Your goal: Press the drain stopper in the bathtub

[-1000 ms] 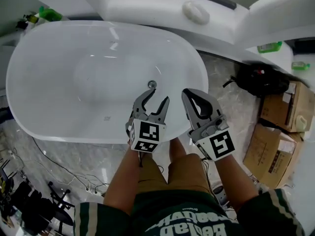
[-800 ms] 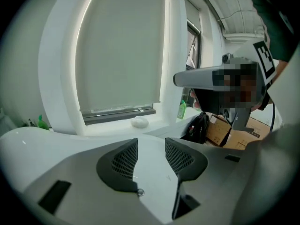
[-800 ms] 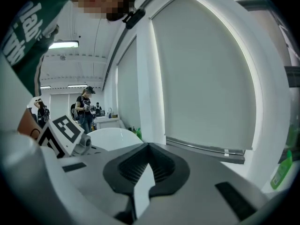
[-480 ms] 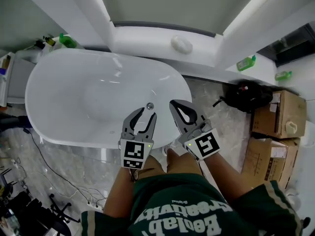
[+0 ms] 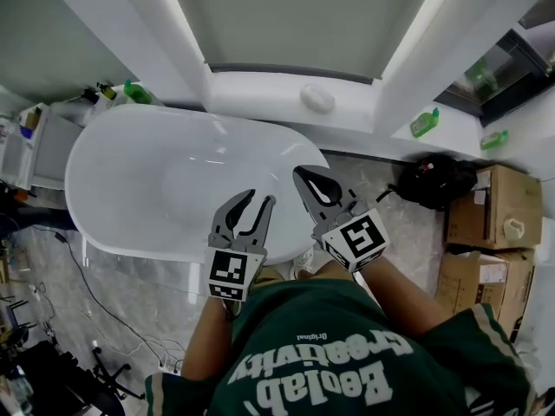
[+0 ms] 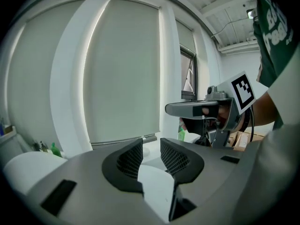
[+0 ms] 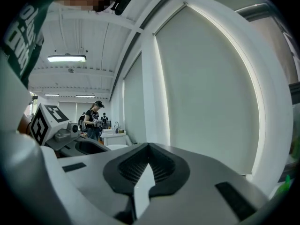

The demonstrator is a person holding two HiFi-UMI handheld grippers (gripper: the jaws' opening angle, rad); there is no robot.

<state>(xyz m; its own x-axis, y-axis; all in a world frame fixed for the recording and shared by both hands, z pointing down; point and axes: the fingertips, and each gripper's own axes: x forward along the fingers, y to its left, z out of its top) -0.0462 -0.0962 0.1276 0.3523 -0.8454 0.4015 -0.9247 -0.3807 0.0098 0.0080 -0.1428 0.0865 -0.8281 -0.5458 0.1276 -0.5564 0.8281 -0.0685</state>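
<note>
Two grippers hang above the near right end of the bathtub (image 5: 139, 180), and both point at the window blind (image 5: 286, 16) rather than down into the tub. The left gripper (image 5: 261, 198) has just been closing its jaws; they stand a narrow gap apart with nothing between them. The right gripper (image 5: 301, 174) has its jaws pressed together, also empty.

The drain stopper shows in none of our views. We judge it sits on the tub floor towards the near right end, behind the jaws as the head view sees them.

To press it well, we would use the closed right gripper as one blunt tip. We would tilt it down, lower it over the near rim without knocking the enamel, and line it up on the middle of the stopper before touching. A push straight down should work the stopper best, since an off-centre push could slide off the smooth cap. We would then lift straight off and keep the left gripper clear of the rim. The wet-looking sheen of the tub suggests going slowly.

Counting what we see:
- one bathtub
- two grippers
- three green bottles: one (image 5: 136, 91) at the tub's far left corner and two (image 5: 423, 122) (image 5: 492, 139) on the sill at the right
- one white oval lump (image 5: 317, 99) on the ledge behind the tub's far rim
- one black bag (image 5: 432, 180) on the floor past the tub's right end
- two cardboard boxes (image 5: 499, 204) (image 5: 464, 276) beside the bag
</note>
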